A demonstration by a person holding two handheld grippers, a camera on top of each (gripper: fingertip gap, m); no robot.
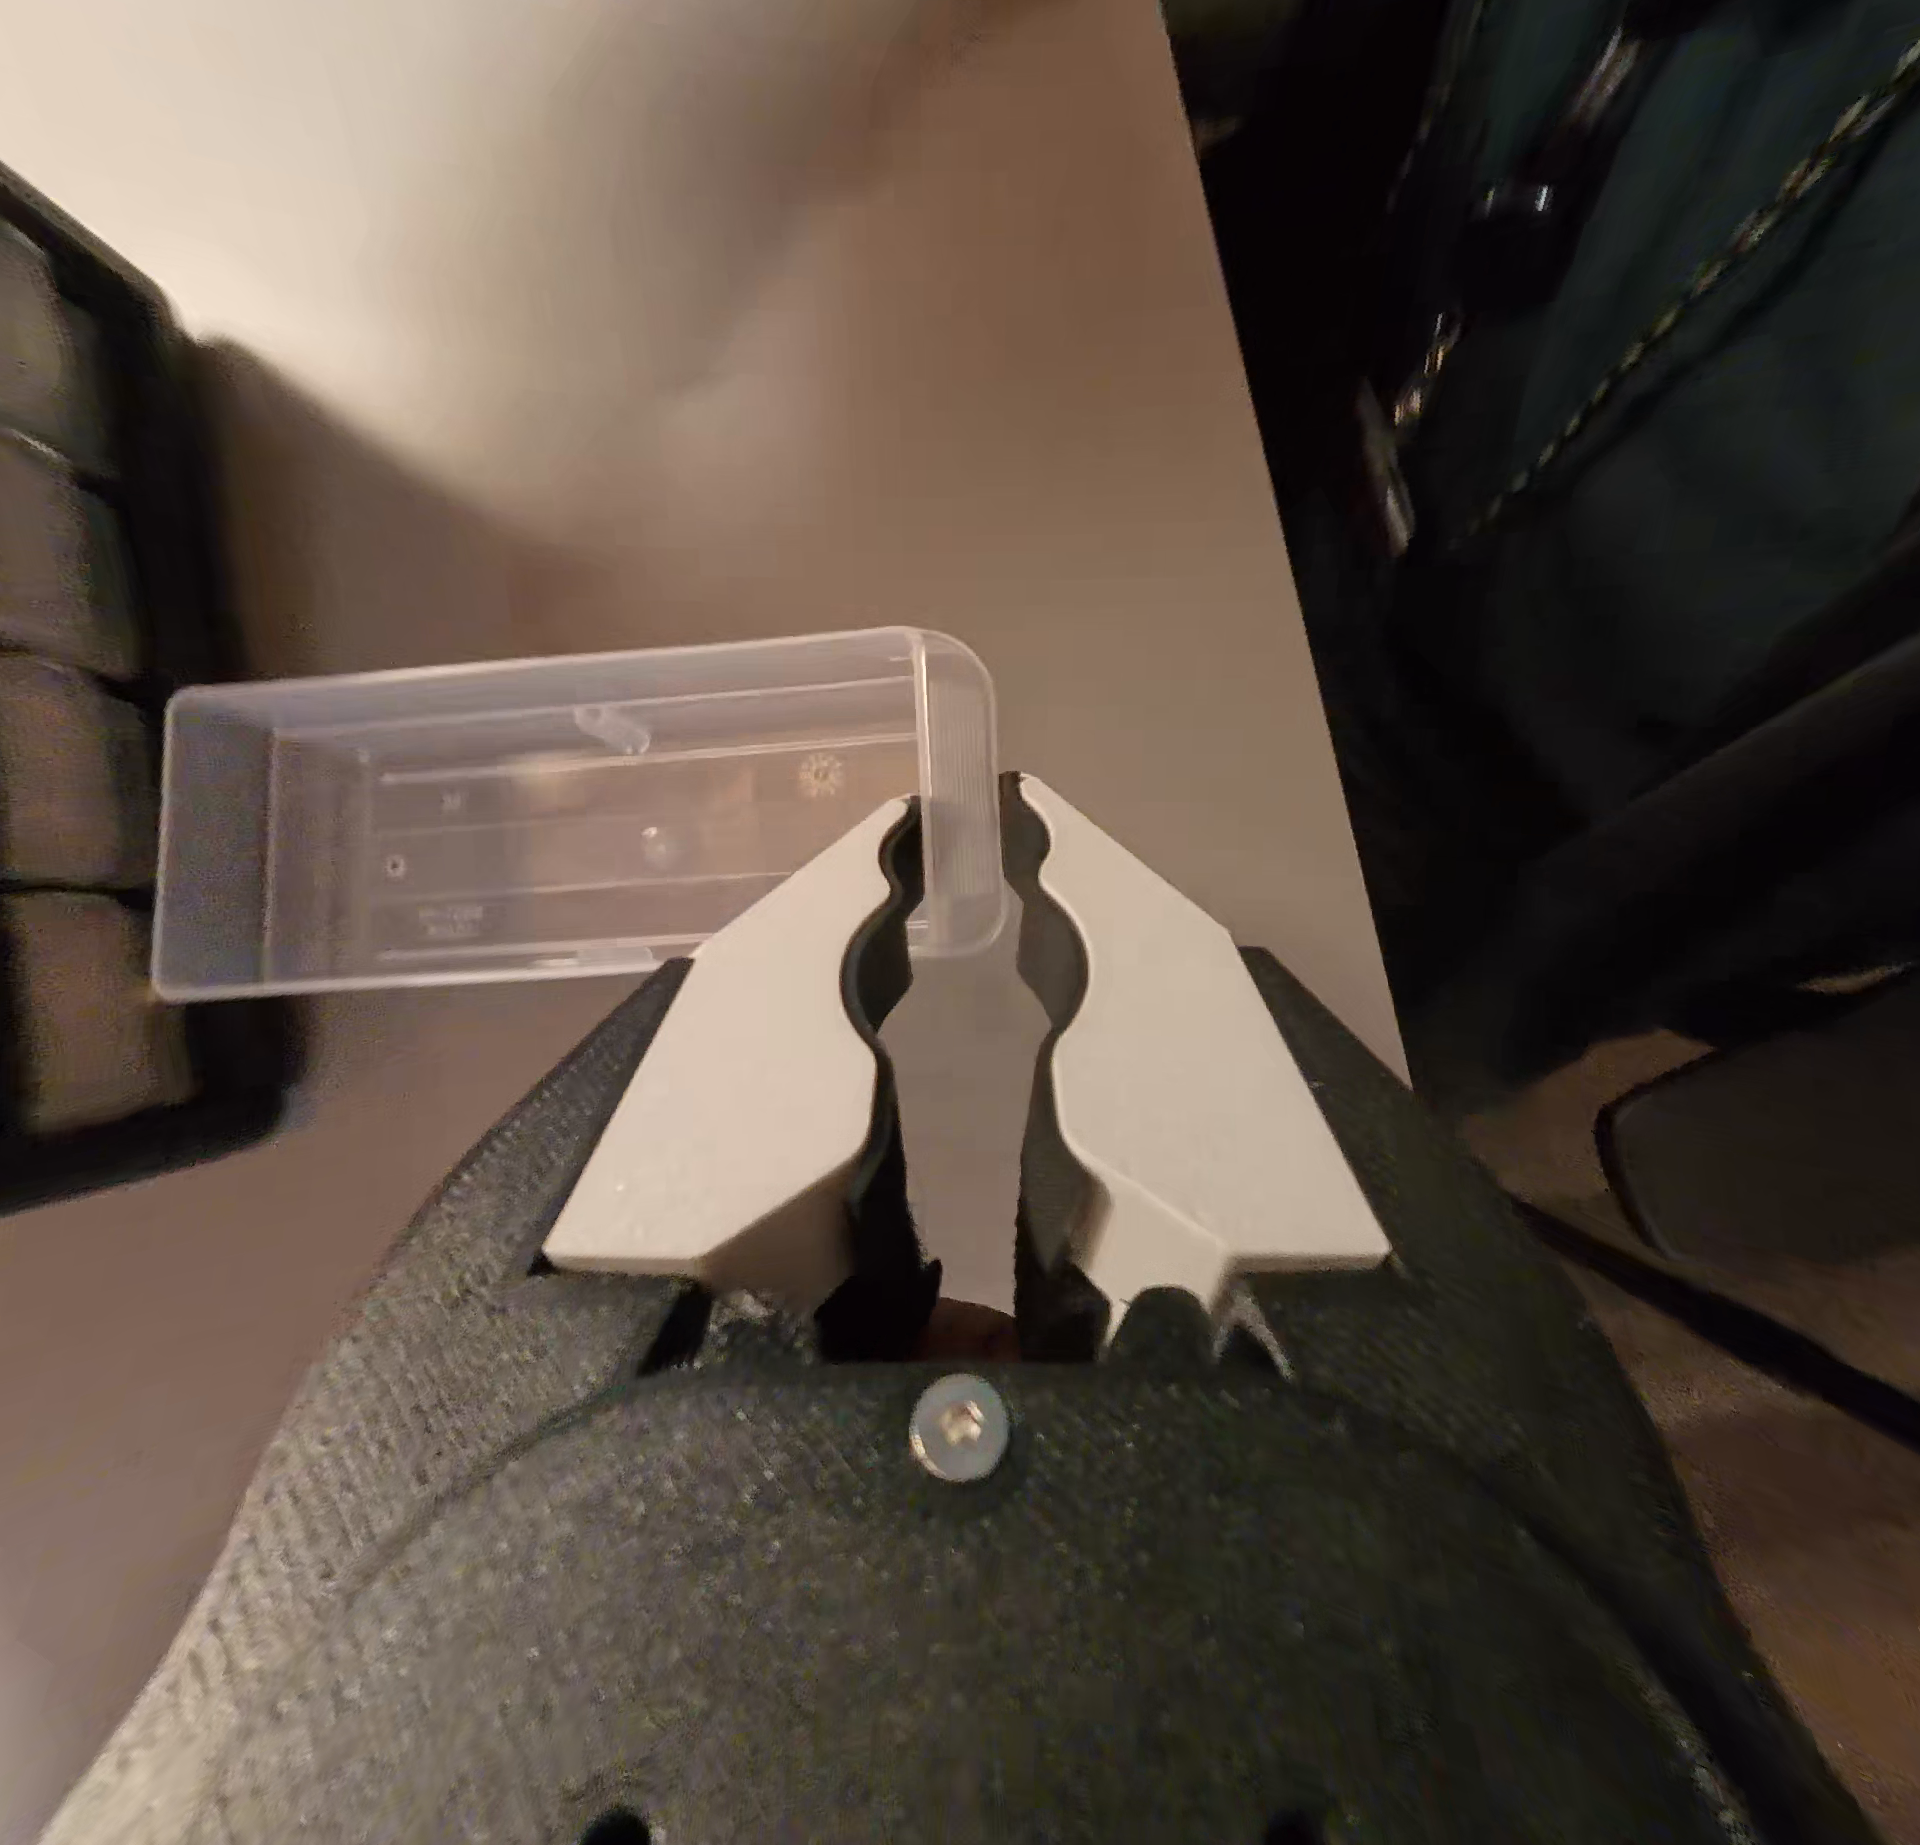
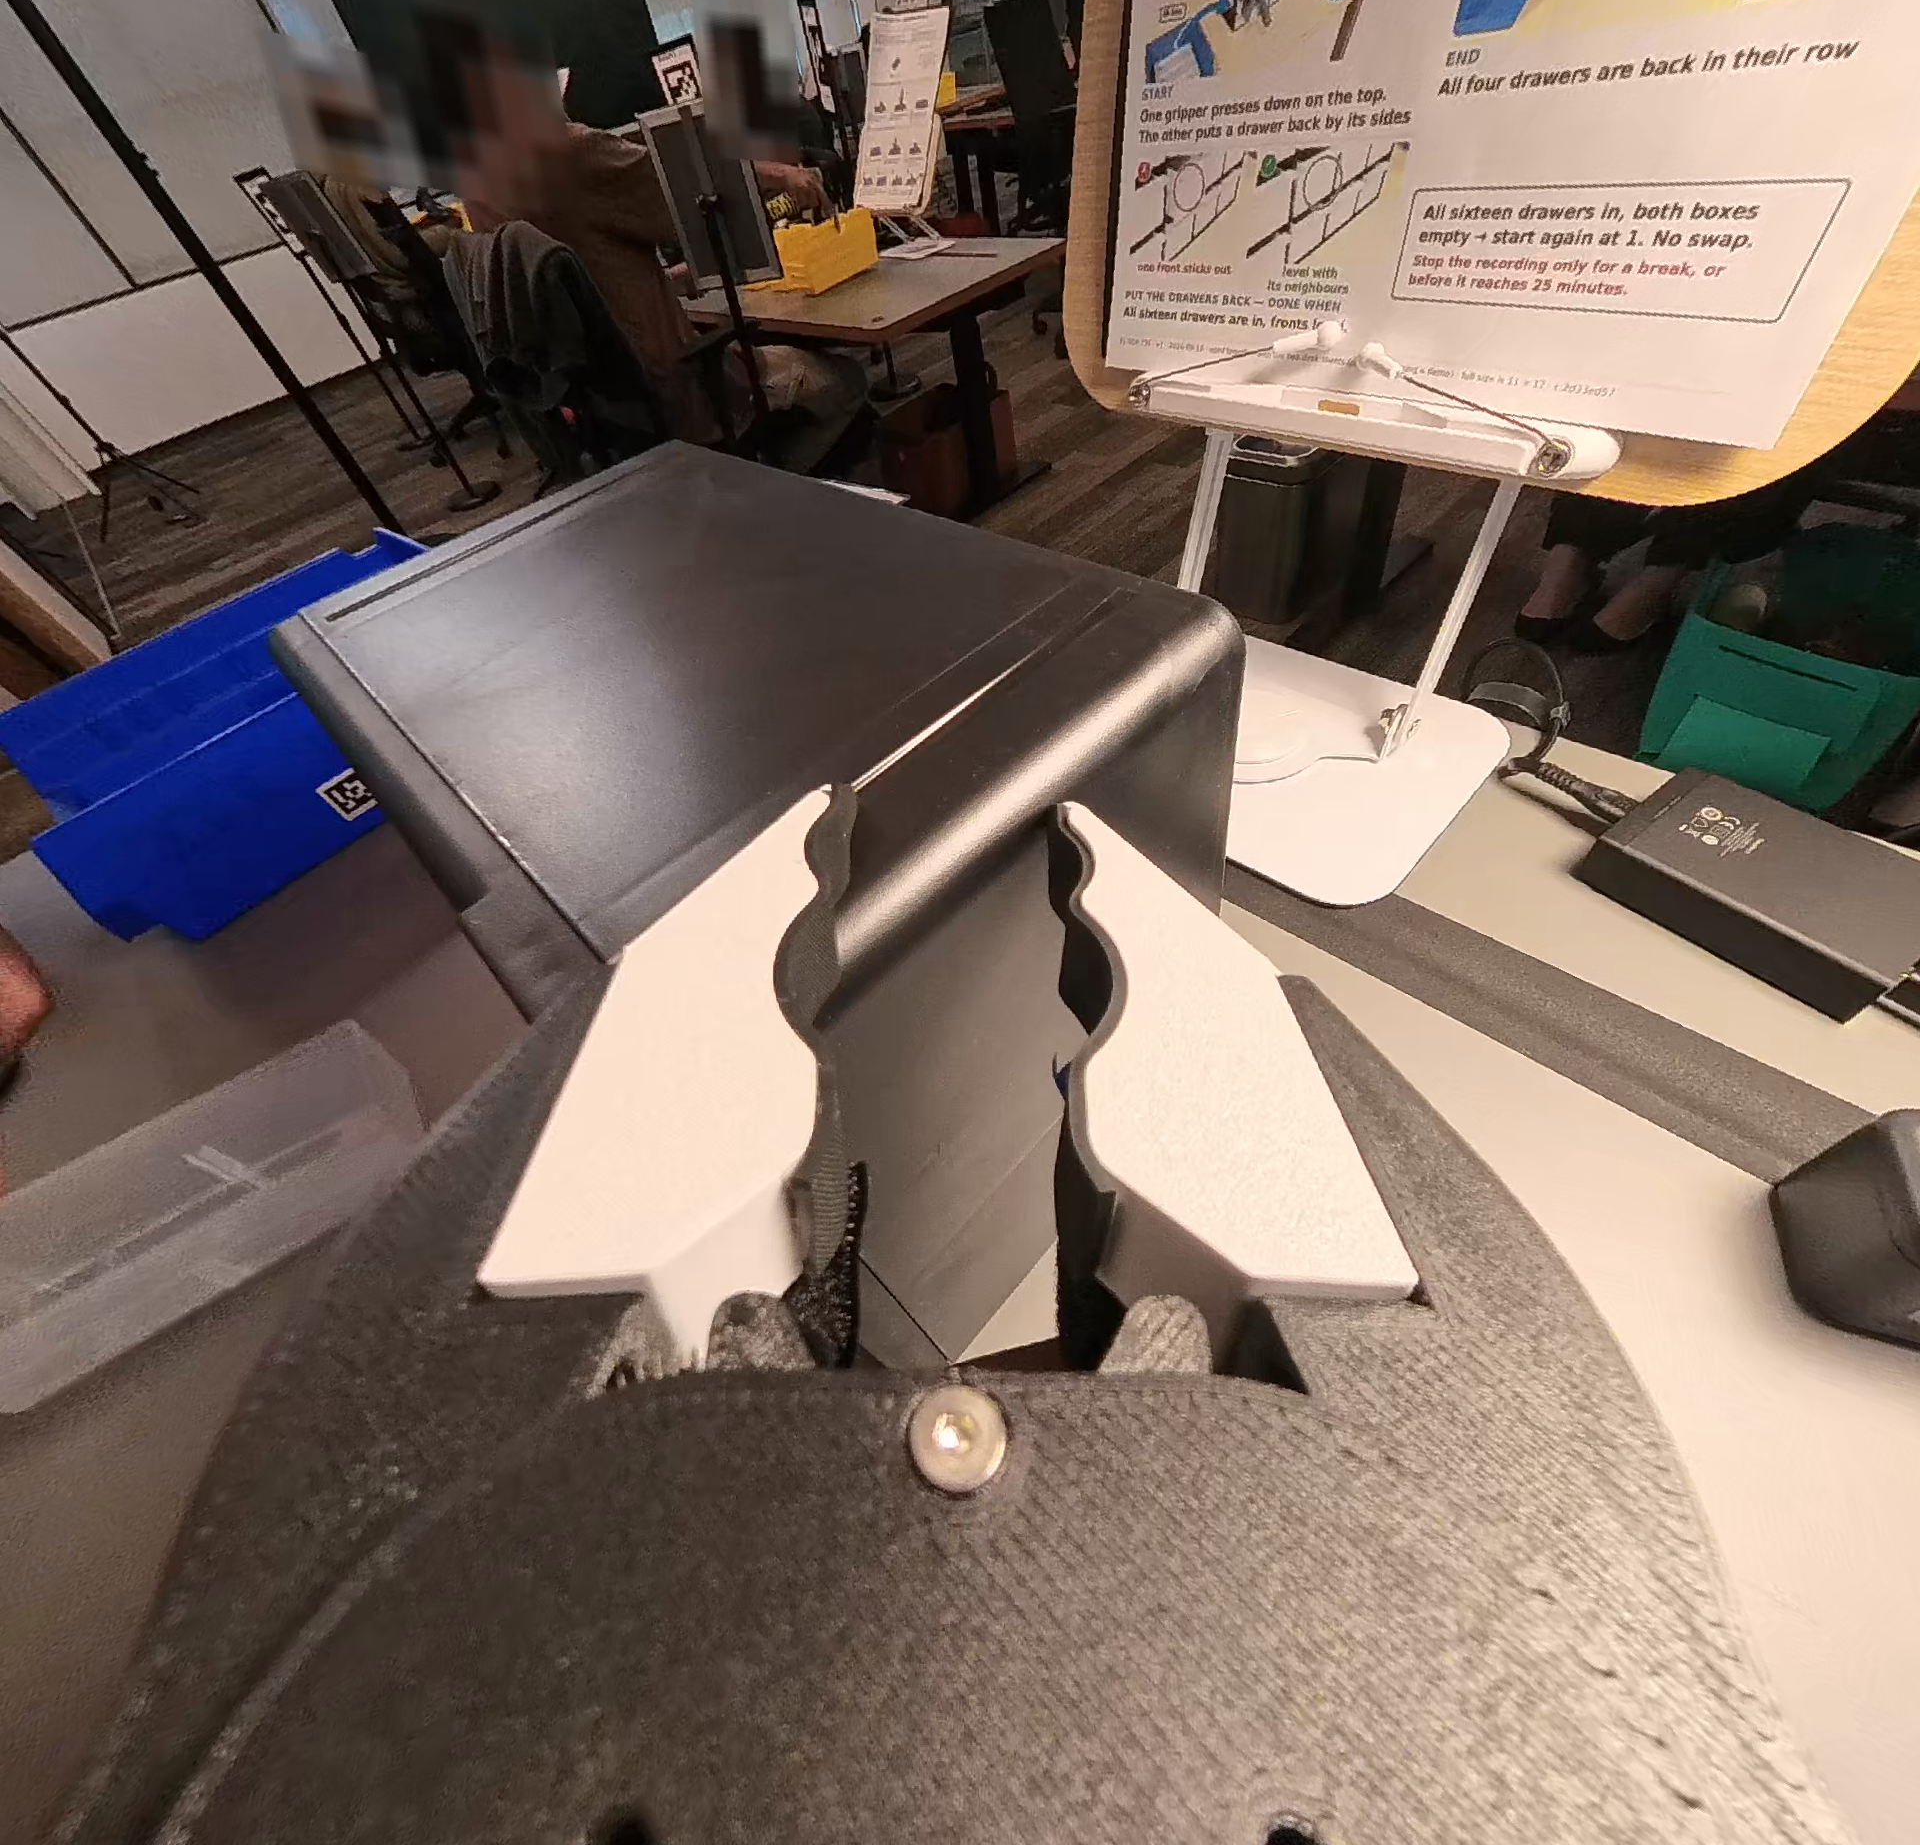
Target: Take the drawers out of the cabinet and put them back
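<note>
Seen from the left wrist, the left gripper (image 1: 961,808) has its two pale grey fingers (image 1: 790,974) closed in on the ribbed front tab of a clear plastic drawer (image 1: 540,819); the tab stands upright between the dark inner pads, which sit tight against it on both sides. The drawer stretches away to the left over a beige table (image 1: 727,341), its open top facing the camera. Its far end is close to a black cabinet (image 1: 73,673) at the left edge, where rows of drawer fronts appear blurred; whether that end is inside a slot cannot be told. Dark fabric (image 1: 1610,445) fills the right side. Seen from the right wrist, the right gripper (image 2: 951,819) has its fingers spread, straddling the rounded top corner of the same black cabinet (image 2: 675,673), one finger over the top face and the other alongside the side wall; the pads grip nothing. A clear drawer (image 2: 197,1203) shows blurred at the lower left. Blue bins (image 2: 177,756) sit behind the cabinet on the left. To the right, a white stand (image 2: 1361,787) holds an instruction sheet (image 2: 1455,133), and a black flat box (image 2: 1745,881) lies on the table. Seated people (image 2: 623,237) and desks fill the room beyond.
</note>
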